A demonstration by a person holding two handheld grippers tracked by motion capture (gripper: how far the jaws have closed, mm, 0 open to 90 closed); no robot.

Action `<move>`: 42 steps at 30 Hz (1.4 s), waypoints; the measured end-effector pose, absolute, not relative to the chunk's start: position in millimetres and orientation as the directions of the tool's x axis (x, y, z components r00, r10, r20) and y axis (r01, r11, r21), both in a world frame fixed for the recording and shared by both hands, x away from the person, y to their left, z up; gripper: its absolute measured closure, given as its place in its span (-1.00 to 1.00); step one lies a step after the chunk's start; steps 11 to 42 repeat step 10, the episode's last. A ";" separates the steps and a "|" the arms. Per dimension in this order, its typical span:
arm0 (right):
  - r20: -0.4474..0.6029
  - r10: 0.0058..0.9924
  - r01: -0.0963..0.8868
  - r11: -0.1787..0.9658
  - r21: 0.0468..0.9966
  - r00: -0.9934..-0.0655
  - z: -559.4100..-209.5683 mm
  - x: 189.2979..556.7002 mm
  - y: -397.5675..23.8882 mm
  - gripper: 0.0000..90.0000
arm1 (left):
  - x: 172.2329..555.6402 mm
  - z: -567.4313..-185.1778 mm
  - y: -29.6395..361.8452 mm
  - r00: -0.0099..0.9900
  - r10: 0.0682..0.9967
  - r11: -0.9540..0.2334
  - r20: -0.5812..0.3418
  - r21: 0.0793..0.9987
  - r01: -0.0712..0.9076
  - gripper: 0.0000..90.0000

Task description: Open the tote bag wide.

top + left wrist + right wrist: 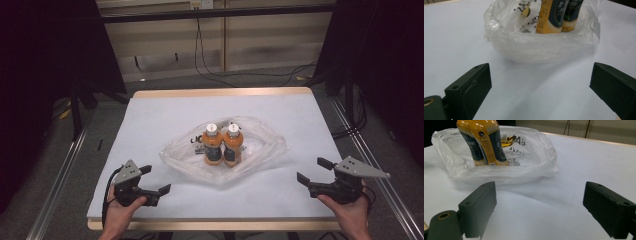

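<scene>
Tongs both released, empty: left tongs lower left, right tongs lower right, flanking bag with two bottles mid-frame. Approach step, I'd say; next likely grip bag rim each side.

A white-topped table with a wooden edge stands on grey floor; black cables trail before a beige wall.

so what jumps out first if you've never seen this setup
Two orange bottles stand upright side by side in a crumpled clear bag at the middle of the white table. Nearer the front edge, the left gripper and right gripper flank the bag, both open and empty.
</scene>
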State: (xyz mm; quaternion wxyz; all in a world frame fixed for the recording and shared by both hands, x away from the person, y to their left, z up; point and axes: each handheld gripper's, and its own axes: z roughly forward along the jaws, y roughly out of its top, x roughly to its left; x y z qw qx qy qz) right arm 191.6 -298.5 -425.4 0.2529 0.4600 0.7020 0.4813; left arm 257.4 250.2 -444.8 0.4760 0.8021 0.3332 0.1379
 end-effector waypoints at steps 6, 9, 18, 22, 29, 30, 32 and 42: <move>0.088 0.900 0.403 0.102 0.910 -0.427 -432.1 172.6 -304.7 -0.77 | 240.4 -444.2 258.2 0.722 0.688 -0.311 -0.069 0.871 0.380 -0.92; 0.089 0.902 0.409 0.103 0.906 -0.424 -435.6 166.4 -304.6 -0.77 | 234.9 -447.1 260.0 0.741 0.669 -0.342 -0.058 0.861 0.376 -0.92; 0.087 0.900 0.413 0.108 0.904 -0.427 -436.5 164.5 -304.5 -0.77 | 234.0 -448.2 260.1 0.738 0.673 -0.348 -0.053 0.858 0.379 -0.92; 0.087 0.900 0.413 0.108 0.904 -0.427 -436.5 164.5 -304.5 -0.77 | 234.0 -448.2 260.1 0.738 0.673 -0.348 -0.053 0.858 0.379 -0.92; 0.087 0.900 0.413 0.108 0.904 -0.427 -436.5 164.5 -304.5 -0.77 | 234.0 -448.2 260.1 0.738 0.673 -0.348 -0.053 0.858 0.379 -0.92; 0.087 0.900 0.413 0.108 0.904 -0.427 -436.5 164.5 -304.5 -0.77 | 234.0 -448.2 260.1 0.738 0.673 -0.348 -0.053 0.858 0.379 -0.92; 0.087 0.900 0.413 0.108 0.904 -0.427 -436.5 164.5 -304.5 -0.77 | 234.0 -448.2 260.1 0.738 0.673 -0.348 -0.053 0.858 0.379 -0.92; 0.087 0.900 0.413 0.108 0.904 -0.427 -436.5 164.5 -304.5 -0.77 | 234.0 -448.2 260.1 0.738 0.673 -0.348 -0.053 0.858 0.379 -0.92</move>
